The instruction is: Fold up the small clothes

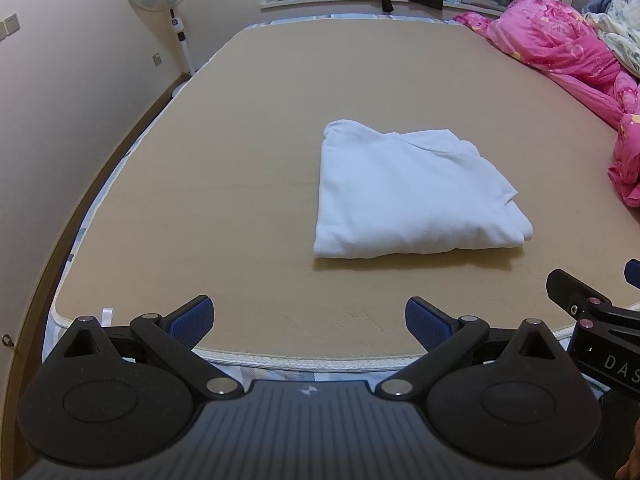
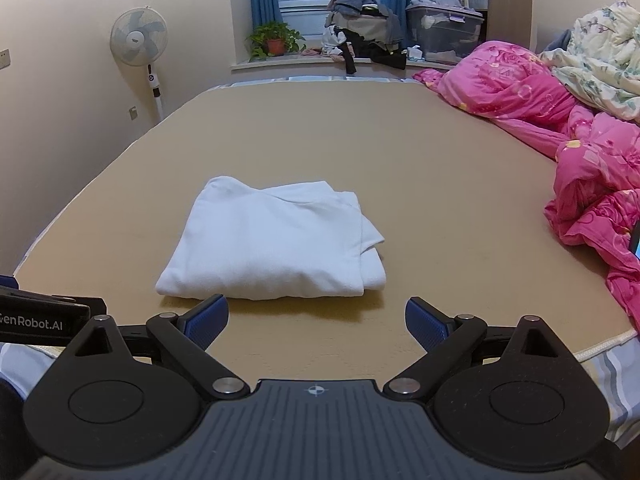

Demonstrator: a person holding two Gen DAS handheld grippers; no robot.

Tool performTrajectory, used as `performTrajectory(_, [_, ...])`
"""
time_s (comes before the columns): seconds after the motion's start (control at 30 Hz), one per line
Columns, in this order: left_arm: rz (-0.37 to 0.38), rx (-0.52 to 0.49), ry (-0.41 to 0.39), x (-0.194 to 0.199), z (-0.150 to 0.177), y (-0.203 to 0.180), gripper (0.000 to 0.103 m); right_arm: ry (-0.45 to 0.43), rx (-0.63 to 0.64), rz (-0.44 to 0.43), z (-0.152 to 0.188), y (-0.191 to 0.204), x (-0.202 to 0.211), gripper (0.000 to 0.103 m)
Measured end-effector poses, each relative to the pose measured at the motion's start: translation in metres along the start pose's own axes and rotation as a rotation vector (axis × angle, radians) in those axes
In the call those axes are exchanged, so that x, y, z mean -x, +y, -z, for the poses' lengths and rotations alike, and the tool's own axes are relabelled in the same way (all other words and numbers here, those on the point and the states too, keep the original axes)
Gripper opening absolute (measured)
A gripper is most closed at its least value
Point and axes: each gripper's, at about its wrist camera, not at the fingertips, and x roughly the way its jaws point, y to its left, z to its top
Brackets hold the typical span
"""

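A white garment (image 1: 416, 196) lies folded into a neat rectangle on the tan bed cover (image 1: 248, 152), near the cover's front edge and apart from both grippers. The left gripper (image 1: 308, 320) hangs over that front edge, jaws spread wide and empty; the garment sits ahead to its right. The right gripper (image 2: 316, 320) is just short of the garment's near edge, jaws also released. A pink quilt (image 2: 560, 128) is bunched along the right side.
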Motion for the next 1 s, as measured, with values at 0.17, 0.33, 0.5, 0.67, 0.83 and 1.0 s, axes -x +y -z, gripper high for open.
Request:
performTrajectory(0.17, [-0.001,0.000,0.004,-0.0014,0.0005,0.0011,0.102,-0.001,0.004,-0.001,-0.0003,0.0006,-0.0001,0.095])
performTrajectory(0.33, [-0.008,-0.009,0.001,-0.0015,0.0009,0.0000,0.102,0.000,0.006,-0.002,-0.0009,0.0016,-0.0008,0.095])
performTrajectory(0.5, [-0.013,-0.012,0.000,-0.0011,0.0013,-0.0008,0.102,0.003,0.008,-0.003,-0.0004,0.0020,-0.0007,0.096])
performTrajectory(0.67, [-0.016,-0.015,-0.003,-0.0006,0.0013,-0.0003,0.102,0.005,0.011,-0.007,-0.0006,0.0016,-0.0008,0.096])
performTrajectory(0.83, [-0.020,-0.017,-0.004,-0.0011,0.0017,0.0001,0.102,0.008,0.013,-0.008,-0.0006,0.0012,-0.0011,0.096])
performTrajectory(1.0, [-0.020,-0.020,0.000,-0.0018,0.0024,0.0000,0.102,0.010,0.015,-0.007,-0.0010,0.0016,-0.0014,0.096])
